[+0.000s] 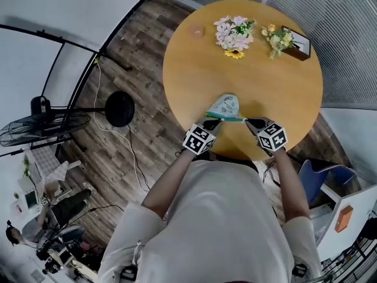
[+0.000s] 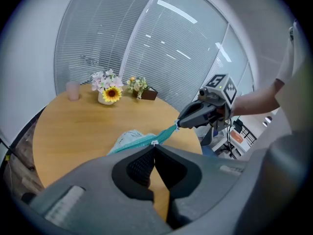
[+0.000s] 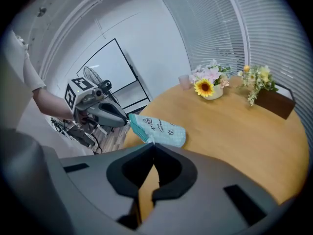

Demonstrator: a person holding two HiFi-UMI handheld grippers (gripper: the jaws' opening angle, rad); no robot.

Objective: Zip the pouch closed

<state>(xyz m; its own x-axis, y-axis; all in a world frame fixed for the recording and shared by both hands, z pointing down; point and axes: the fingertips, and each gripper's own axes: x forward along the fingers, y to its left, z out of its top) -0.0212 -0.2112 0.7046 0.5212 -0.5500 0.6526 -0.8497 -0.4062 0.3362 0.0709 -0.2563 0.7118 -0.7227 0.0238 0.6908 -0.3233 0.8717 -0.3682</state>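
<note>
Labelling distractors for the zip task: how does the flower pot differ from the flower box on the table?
The flower pot holds pink and white blooms plus one sunflower; the flower box holds small yellow flowers. The pot is pale and round, the box dark brown and rectangular. The pot stands next to the pink cup, the box further from it. Both sit on the table, apart from the pouch.

left gripper [image 1: 213,119] and right gripper [image 1: 248,121] clamped, angled downward
</note>
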